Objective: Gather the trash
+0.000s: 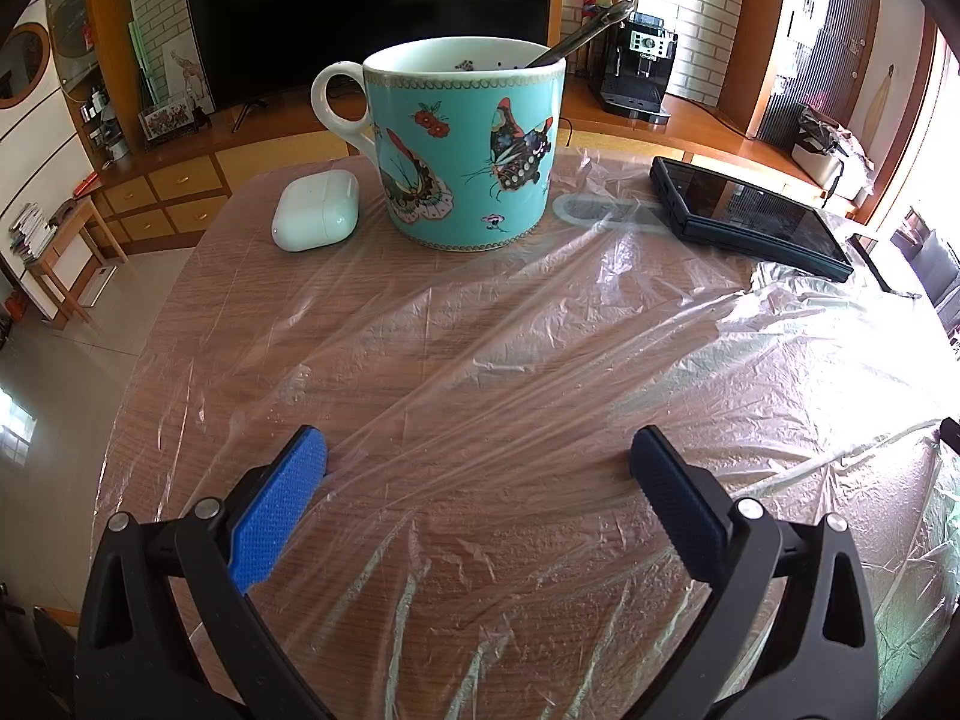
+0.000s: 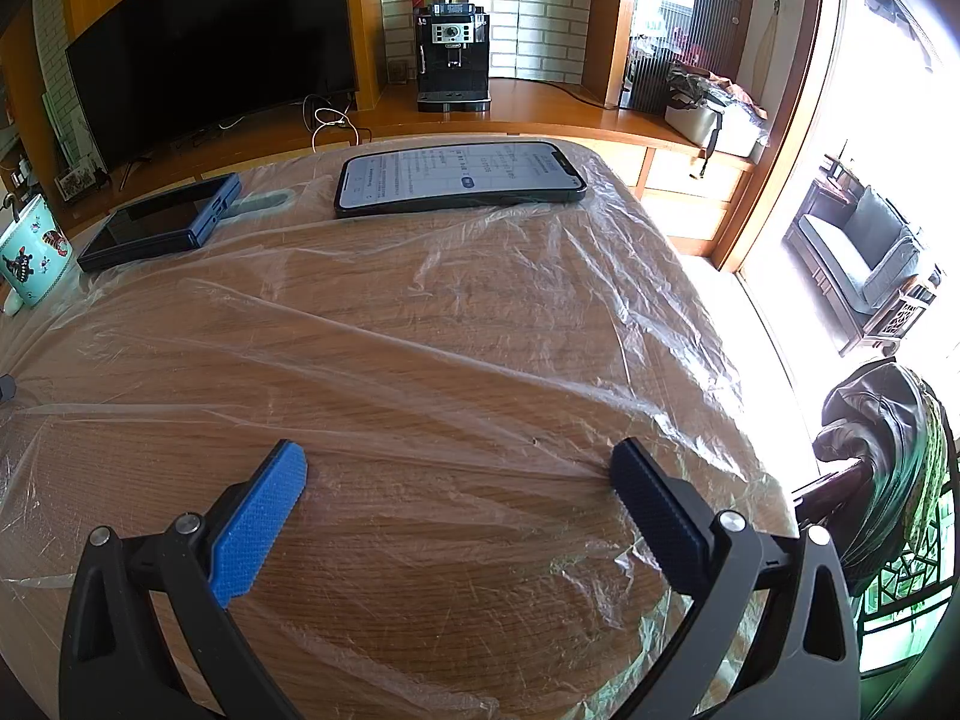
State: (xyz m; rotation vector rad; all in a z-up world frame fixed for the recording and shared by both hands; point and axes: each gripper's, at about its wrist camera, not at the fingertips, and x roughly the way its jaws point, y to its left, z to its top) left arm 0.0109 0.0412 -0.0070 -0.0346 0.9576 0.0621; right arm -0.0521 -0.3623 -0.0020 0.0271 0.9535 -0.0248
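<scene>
**Plastic film spread over a table, both tools poised above it**

Plastic film (image 1: 510, 348), clear and crinkled, lies across most of a round wooden table (image 1: 180, 312). It is the likely trash here. Several belongings rest on its far part and seem to pin it down: a turquoise ceramic mug with butterfly pattern (image 1: 465, 150), with a metal spoon (image 1: 576, 39) standing inside; a dark folded device in a black case (image 1: 750, 216); and a black smartphone with a lit screen (image 2: 459, 177). A small white earbud case (image 1: 316, 210) sits just beside the mug, seemingly on bare wood at the film's edge.

The left tool (image 1: 480, 456) hangs low over the near part of the film, its blue-padded fingers spread wide with nothing between them. The right tool (image 2: 459, 468) is likewise spread and empty; its right fingertip sits at a taut ridge in the film, though contact cannot be confirmed.

Both appear placed to gather the sheet from its free near edge. Pulling it could drag or tip the mug, so the film likely needs bunching gently.
</scene>
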